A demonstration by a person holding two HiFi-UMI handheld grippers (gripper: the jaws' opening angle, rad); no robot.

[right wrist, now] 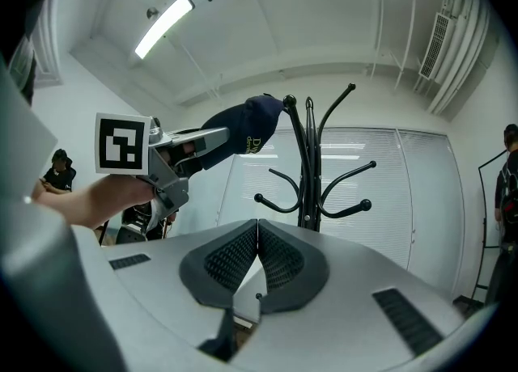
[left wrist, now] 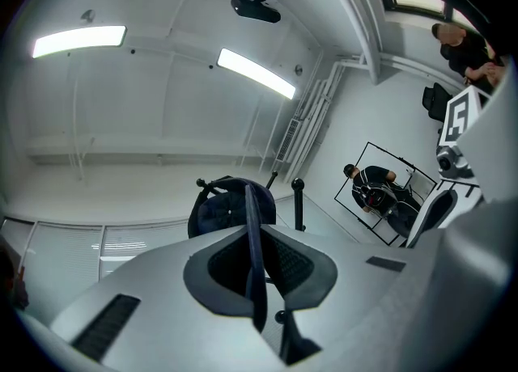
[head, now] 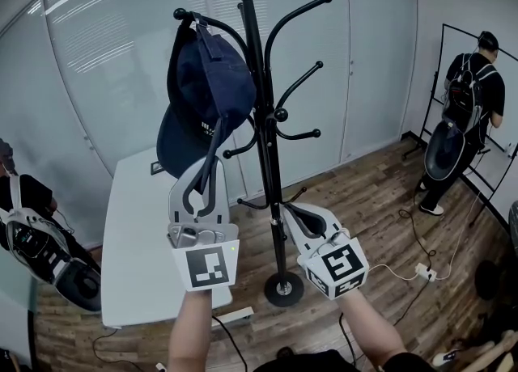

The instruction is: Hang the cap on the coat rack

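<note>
A wall of frosted glass panels [head: 121, 63] fills the background, above a wood plank floor [head: 364, 200]. A white surface [head: 137, 233] stands at the left, in front of the panels and just beside the coat rack.

The black coat rack [head: 269, 160] stands upright on a round base [head: 284, 288] on the floor, with curved arms ending in ball knobs at several heights. The navy cap [head: 206, 87] hangs on the rack's upper left arm. Its rear band lies over that arm just inside the knob, its crown sags below, and its brim points down toward the surface.

The left tool [head: 206, 170] is raised under the cap, with its jaws narrowed onto the thin edge of the brim. In the left gripper view that dark blue edge runs straight up between the two pads. The right tool [head: 293, 210] is held lower, near the rack's pole and to its right. Its jaws are pressed together with nothing between them, and it touches neither the rack nor the cap.

A person with a backpack [head: 473, 79] stands at the far right, facing a black frame [head: 449, 39] by the wall. Another person [head: 24, 200] is at the left edge. A white power strip [head: 235, 314] lies on the floor beside the surface.
</note>
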